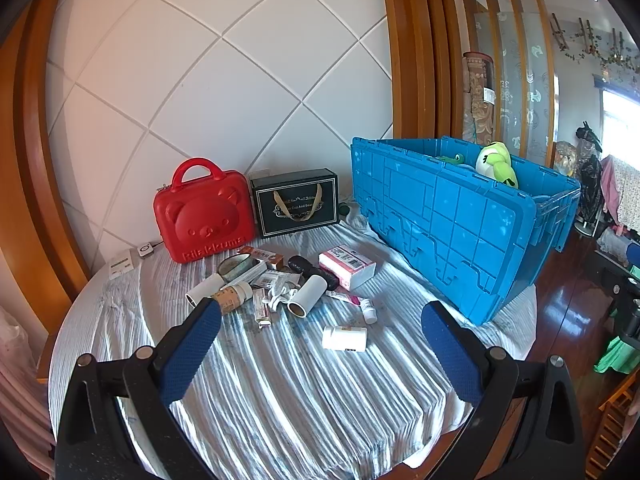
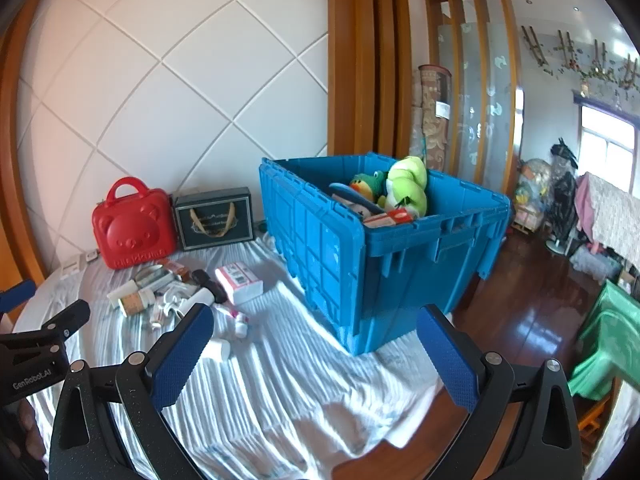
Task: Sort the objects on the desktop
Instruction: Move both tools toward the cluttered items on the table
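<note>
Clutter [image 1: 280,284] lies heaped mid-table on the striped cloth [image 1: 280,400]: tubes, small boxes and bottles, with one white bottle [image 1: 344,338] lying apart on the near side. Far left stand a red case [image 1: 204,216] and a black box [image 1: 298,202]. To the right sits a blue crate [image 2: 360,256] holding plush toys [image 2: 406,188]. Left gripper [image 1: 320,354] and right gripper [image 2: 314,354] hover with jaws wide open, gripping nothing.

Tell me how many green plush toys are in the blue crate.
2: a light green plush at the blue crate's far side, and a darker green frog just left of it. Others may lie hidden deeper inside.
</note>
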The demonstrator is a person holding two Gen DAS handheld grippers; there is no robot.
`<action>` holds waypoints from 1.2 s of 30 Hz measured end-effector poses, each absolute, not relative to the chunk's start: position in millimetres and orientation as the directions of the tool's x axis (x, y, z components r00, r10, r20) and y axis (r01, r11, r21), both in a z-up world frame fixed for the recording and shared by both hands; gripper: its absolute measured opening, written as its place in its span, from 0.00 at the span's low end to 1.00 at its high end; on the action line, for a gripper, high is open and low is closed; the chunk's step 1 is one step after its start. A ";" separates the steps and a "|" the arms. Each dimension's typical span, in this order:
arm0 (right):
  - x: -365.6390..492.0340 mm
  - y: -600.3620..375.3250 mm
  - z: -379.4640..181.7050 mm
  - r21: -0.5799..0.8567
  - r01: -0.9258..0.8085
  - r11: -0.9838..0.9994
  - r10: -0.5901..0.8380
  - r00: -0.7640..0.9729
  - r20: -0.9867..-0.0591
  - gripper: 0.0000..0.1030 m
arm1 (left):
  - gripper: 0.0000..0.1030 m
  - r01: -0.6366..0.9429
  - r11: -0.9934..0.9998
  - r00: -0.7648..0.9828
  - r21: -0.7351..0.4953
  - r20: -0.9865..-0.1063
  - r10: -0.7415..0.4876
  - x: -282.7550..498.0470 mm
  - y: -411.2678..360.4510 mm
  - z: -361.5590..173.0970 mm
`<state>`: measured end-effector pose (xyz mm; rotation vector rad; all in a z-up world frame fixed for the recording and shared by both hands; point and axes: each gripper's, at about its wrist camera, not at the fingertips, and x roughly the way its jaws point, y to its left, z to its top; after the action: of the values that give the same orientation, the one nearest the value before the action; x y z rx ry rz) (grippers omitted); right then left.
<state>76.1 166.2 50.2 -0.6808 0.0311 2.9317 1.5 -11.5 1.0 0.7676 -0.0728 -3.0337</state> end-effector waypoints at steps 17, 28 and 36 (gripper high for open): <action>74.1 161.6 47.7 -0.012 -0.134 -0.991 0.125 -0.887 -0.444 1.00 | 0.99 0.006 -0.999 -0.881 0.043 -0.473 -0.026 3.1 -12.0 -0.4; 78.1 166.7 44.2 -0.006 -0.131 -0.991 0.121 -0.888 -0.444 1.00 | 0.99 0.027 -0.998 -0.887 0.049 -0.460 -0.047 5.8 -8.2 -1.1; 73.5 173.4 41.4 0.004 -0.102 -0.995 0.090 -0.890 -0.447 1.00 | 0.99 0.063 -0.996 -0.876 0.055 -0.475 -0.082 0.7 -5.3 -4.6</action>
<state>73.5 173.4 41.4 -0.6988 0.0425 2.9611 0.7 -5.3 -4.6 0.7541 -0.0582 -2.9720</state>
